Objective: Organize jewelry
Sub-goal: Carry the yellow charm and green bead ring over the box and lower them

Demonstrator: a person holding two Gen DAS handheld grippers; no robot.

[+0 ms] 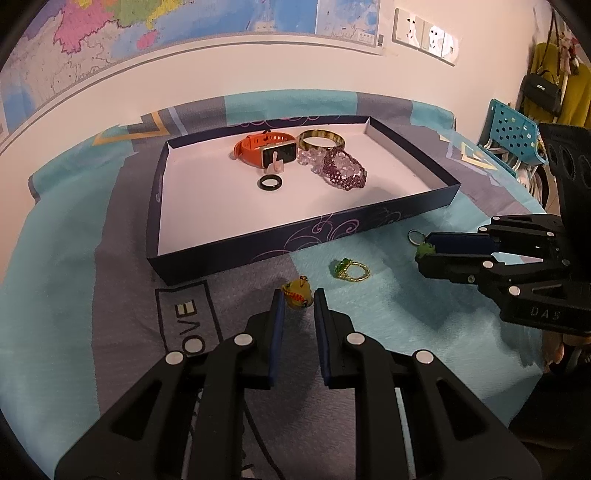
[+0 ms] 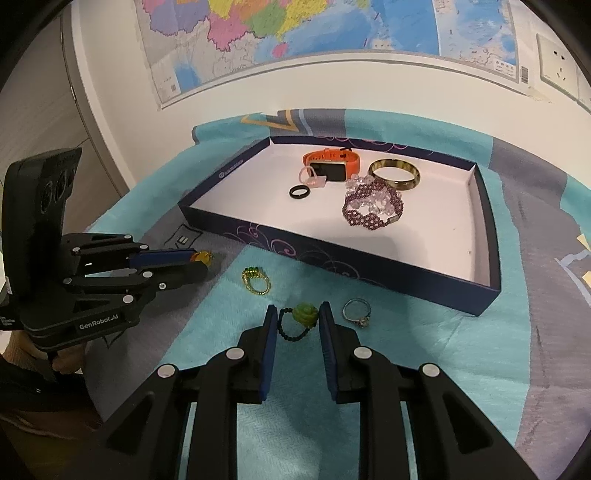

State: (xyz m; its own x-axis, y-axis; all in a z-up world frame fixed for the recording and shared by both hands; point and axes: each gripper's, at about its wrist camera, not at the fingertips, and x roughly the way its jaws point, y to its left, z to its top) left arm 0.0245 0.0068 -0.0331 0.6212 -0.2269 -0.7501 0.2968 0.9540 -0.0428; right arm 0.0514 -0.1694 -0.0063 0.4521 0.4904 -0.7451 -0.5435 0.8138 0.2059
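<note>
Setting: wall maps (image 2: 280, 33) are hanging behind a table draped in a teal and grey cloth (image 1: 388, 332), with a shallow dark blue box (image 1: 207, 254) sitting toward the wall.
Already boxed: an orange watch (image 2: 330, 162), a gold bangle (image 2: 394, 174), a black ring (image 2: 298, 192) and a purple beaded bracelet (image 2: 371, 208) are lying on the white floor of the box.
Left gripper (image 1: 298, 299): its jaws are closing narrowly around a small yellow charm (image 1: 297, 293) that is resting on the cloth; both pads look to be touching it.
Right gripper (image 2: 298, 317): its jaws are bracketing a green rose ring (image 2: 304, 314) on a dark beaded band, the right pad seeming to be in contact, the left pad's contact unclear.
Loose pieces: a gold ring with a green stone (image 2: 255, 280) is lying between the two grippers, and a silver ring (image 2: 356, 312) is sitting just beside the right gripper's outer finger.
Step in hand: both hands appear to be securing a piece on the cloth, ahead of any lift.
Next move: likely firming each grip, then raising both pieces over the box's near wall and setting them down in bare space, clear of the bracelet.
</note>
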